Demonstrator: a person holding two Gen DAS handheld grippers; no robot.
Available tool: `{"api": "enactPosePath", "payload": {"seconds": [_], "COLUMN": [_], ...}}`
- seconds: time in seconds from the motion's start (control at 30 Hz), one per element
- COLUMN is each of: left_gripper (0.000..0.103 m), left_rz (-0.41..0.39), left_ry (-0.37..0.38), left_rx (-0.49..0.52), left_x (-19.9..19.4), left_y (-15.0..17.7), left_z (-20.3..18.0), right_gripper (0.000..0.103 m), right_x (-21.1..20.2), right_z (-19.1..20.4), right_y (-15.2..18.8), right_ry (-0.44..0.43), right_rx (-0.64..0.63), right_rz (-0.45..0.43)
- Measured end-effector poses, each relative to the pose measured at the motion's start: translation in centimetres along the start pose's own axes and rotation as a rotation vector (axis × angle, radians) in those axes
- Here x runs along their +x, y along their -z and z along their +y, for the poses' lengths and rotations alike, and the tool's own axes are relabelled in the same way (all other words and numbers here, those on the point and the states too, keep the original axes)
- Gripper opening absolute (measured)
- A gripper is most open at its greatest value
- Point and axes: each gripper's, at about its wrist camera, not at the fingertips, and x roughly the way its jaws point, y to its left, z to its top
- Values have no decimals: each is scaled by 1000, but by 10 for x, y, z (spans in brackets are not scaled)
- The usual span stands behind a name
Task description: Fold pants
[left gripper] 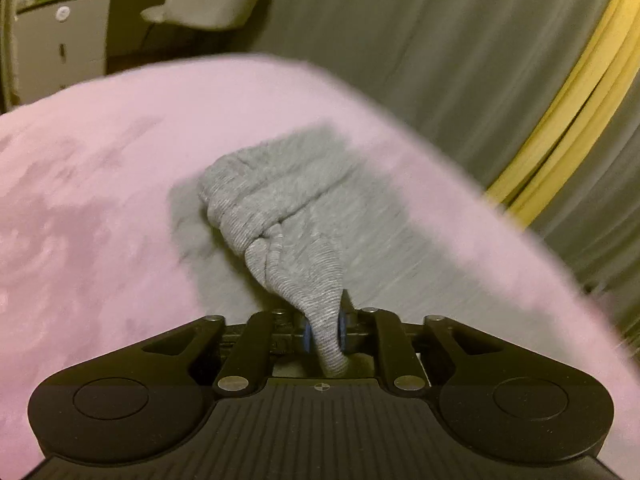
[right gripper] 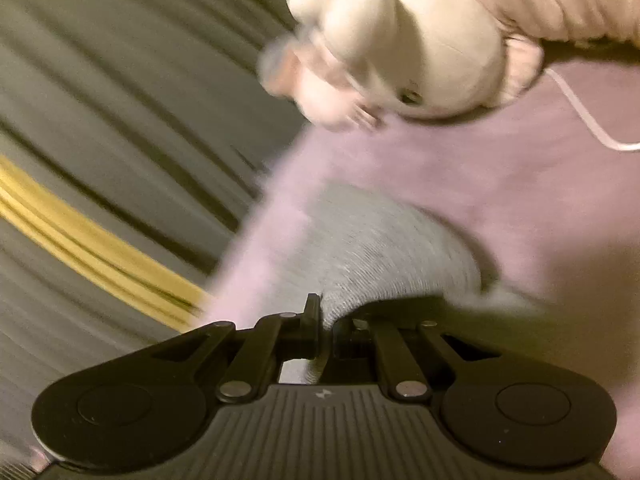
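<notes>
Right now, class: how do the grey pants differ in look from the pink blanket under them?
The grey pants are ribbed, bunched and partly lifted; the pink blanket is fuzzy and lies spread flat. The pants are small; the blanket extends well beyond them on every side. Both are soft fabric.

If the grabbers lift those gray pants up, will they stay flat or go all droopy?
Probably droopy. The gray pants already bunch into soft folds where the left gripper pinches them, so they look floppy. The right gripper also holds a thin pinch, suggesting light cloth. The ribbed knit likely won't slip easily.
</notes>
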Motion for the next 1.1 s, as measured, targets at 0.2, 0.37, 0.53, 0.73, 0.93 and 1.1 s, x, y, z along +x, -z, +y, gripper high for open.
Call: {"api": "enactPosePath", "payload": {"seconds": [0.2, 0.37, 0.53, 0.73, 0.93, 1.1], "left_gripper": [75, 82, 90, 89, 89, 93], "left_rz": [-81, -259, -204, -152, -139, -113], "left_ry": [-172, -191, 7, -20, 1, -55], "left_rx": [23, 110, 317, 575, 573, 672], "left_x": [-18, -60, -55, -7, 11, 44], "left_y": [-9, -15, 12, 61, 73, 86], "left_z": [-13, -40, -114, -199, -224, -253], "right_gripper": [26, 48, 75, 81, 99, 99], "right_x": [-7, -40, -27, 49, 68, 73], "right_z": [-4, 43, 102, 138, 129, 128], "right_y": [-3, 0, 37, 107, 103, 107], "right_ry": [261, 341, 159, 154, 177, 178], "right_rx": [-43, -247, -421, -651, -656, -679], "right_rz": [23, -184, -195, 14, 46, -3]}}
